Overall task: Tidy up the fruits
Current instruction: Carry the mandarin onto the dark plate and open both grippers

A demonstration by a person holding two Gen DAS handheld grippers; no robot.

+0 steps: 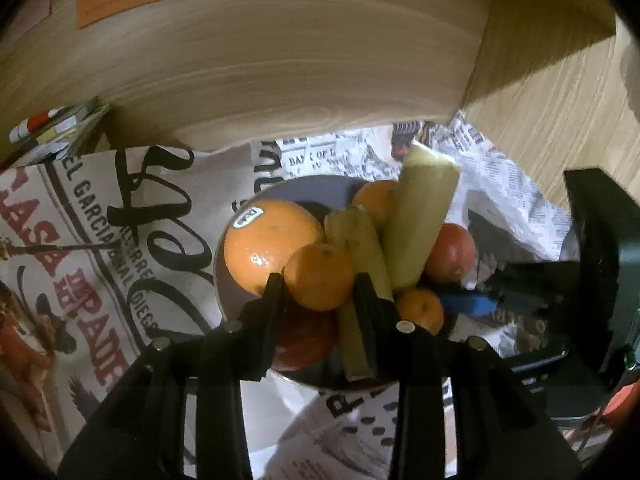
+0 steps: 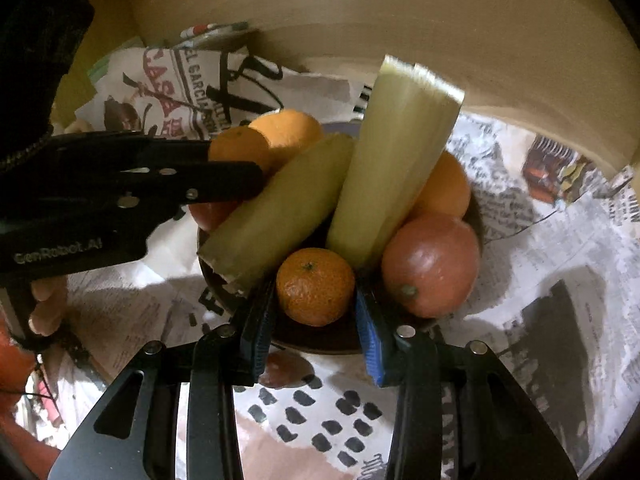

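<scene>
The left gripper [image 1: 318, 280] has its fingers closed against a small mandarin [image 1: 319, 276] at the top of the fruit pile in the bowl [image 1: 280, 192]. The right gripper [image 2: 314, 300] straddles another mandarin [image 2: 315, 287] at the bowl's near rim, its blue pads [image 2: 370, 340] just beside the fruit; I cannot tell if they touch. Two pale green stalks [image 2: 392, 160] lean across the pile among a big orange [image 1: 268, 240] and reddish fruit [image 2: 432, 264]. Newspaper [image 2: 540, 240] covers the worktop.

both wrist views close above bowl [image 1: 280, 190]
</scene>
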